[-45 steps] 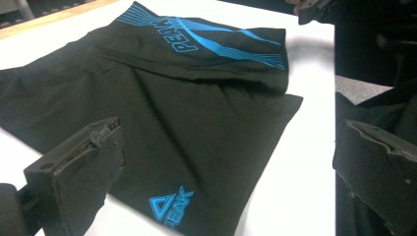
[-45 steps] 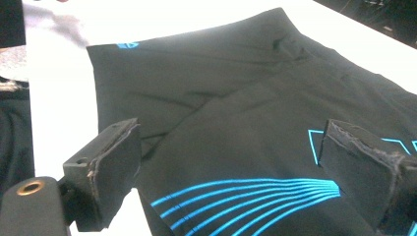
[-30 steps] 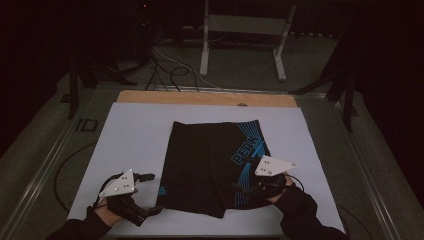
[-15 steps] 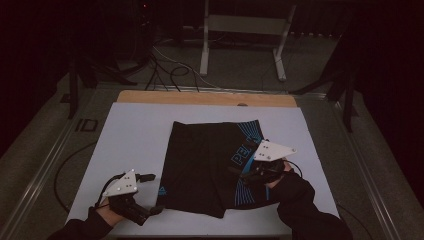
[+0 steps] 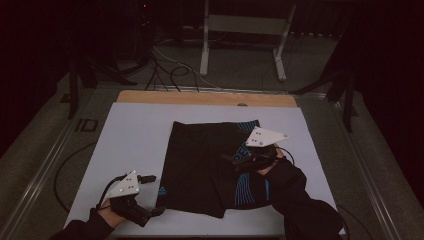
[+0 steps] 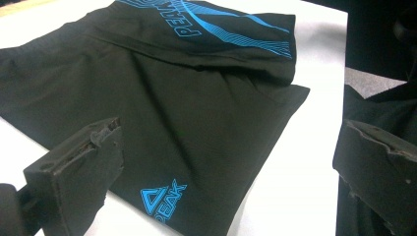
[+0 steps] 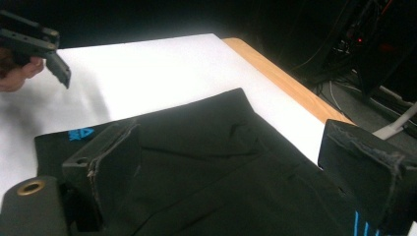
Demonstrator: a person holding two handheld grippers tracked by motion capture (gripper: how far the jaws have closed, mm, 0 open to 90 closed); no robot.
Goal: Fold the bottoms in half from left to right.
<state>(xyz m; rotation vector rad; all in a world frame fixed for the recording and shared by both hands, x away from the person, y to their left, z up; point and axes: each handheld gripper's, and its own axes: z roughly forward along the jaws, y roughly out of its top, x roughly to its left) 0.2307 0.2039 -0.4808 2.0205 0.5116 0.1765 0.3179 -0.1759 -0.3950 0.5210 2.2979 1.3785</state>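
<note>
Black shorts (image 5: 205,165) with blue line graphics lie folded flat on the white tabletop (image 5: 135,135). My left gripper (image 5: 154,196) is open near the table's front edge, just left of the shorts' near left corner. In the left gripper view its jaws stand wide apart (image 6: 231,128) with the shorts (image 6: 196,108) and a small blue logo (image 6: 162,199) lying between and beyond them. My right gripper (image 5: 231,161) hovers open over the right half of the shorts, pointing left. The right gripper view (image 7: 231,130) looks across the black fabric (image 7: 216,167) to the left gripper (image 7: 54,54) far off.
A wooden strip (image 5: 205,98) runs along the table's far edge. Beyond it, a metal stand (image 5: 245,45) and cables (image 5: 170,70) sit on the dark floor. Bare white tabletop lies left of and behind the shorts.
My right gripper has moved from the shorts' near right corner forward and left over the fabric, turning to point left. The left gripper has hardly shifted.
</note>
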